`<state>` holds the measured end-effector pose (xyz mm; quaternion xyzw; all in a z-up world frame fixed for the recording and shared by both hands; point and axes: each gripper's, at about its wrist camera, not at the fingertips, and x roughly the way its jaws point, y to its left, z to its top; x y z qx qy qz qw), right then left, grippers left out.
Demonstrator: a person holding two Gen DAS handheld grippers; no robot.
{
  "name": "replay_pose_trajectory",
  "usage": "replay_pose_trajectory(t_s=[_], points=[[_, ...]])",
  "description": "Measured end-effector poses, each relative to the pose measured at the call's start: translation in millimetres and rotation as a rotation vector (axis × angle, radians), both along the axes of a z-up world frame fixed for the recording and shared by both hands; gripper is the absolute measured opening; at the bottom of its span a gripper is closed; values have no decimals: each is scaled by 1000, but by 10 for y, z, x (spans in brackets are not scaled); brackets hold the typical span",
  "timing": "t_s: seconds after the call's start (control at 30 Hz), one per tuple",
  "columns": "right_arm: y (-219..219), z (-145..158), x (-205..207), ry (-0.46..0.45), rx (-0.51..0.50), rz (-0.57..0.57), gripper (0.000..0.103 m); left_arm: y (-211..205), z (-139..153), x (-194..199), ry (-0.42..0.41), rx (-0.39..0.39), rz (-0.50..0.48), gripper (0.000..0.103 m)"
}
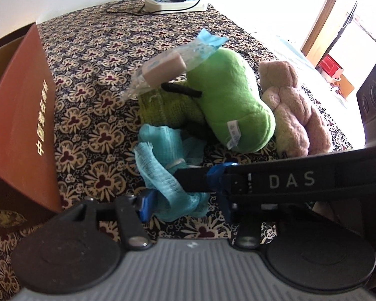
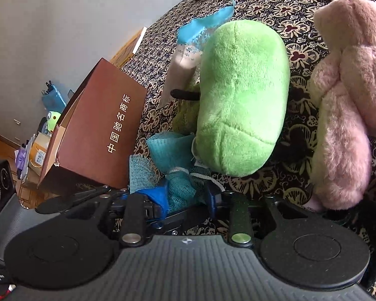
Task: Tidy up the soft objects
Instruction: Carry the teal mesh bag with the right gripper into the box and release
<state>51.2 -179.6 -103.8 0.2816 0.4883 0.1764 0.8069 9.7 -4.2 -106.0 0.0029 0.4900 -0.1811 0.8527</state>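
A blue mesh cloth (image 1: 160,175) lies crumpled on the patterned cover, in front of a green plush toy (image 1: 228,100) and a pink plush toy (image 1: 293,110). My left gripper (image 1: 185,205) straddles the near end of the mesh; its left pad touches the mesh, its right finger stands apart, so it is open. My right gripper (image 1: 188,180) reaches in from the right. In the right wrist view the right gripper (image 2: 185,198) has its blue pads pressed on a bunch of the mesh cloth (image 2: 180,188). The green plush (image 2: 240,100) and pink plush (image 2: 351,100) sit just behind.
A tall brown box (image 1: 20,125) stands at the left, close to the mesh. A clear packet with a blue top (image 1: 163,70) leans on the green plush above a green knitted piece (image 1: 163,107). A power strip (image 1: 173,2) with cables lies at the far edge.
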Motion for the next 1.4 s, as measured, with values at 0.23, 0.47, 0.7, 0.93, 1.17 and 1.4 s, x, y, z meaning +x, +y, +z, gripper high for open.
replay_pose_trajectory(t_s=[0.23, 0.47, 0.7, 0.93, 1.17, 1.4], points=[[122, 100, 33, -2, -48, 33, 14, 20, 58, -97, -34, -6, -33, 40], [250, 284, -61, -57, -46, 28, 13, 148, 272, -297, -113, -46, -63, 37], [413, 563, -242, -182, -73, 42, 13, 338, 565, -475, -180, -96, -106, 37], [682, 894, -292, -352, -104, 48, 13, 644, 950, -552, -262, -152, -111, 43], [1014, 1097, -151, -433, -51, 37, 13, 1078, 1222, -598, -349, -136, -84, 43], [1396, 1213, -26, -457, -28, 75, 13, 1511, 1294, -633, -382, -122, -37, 43]])
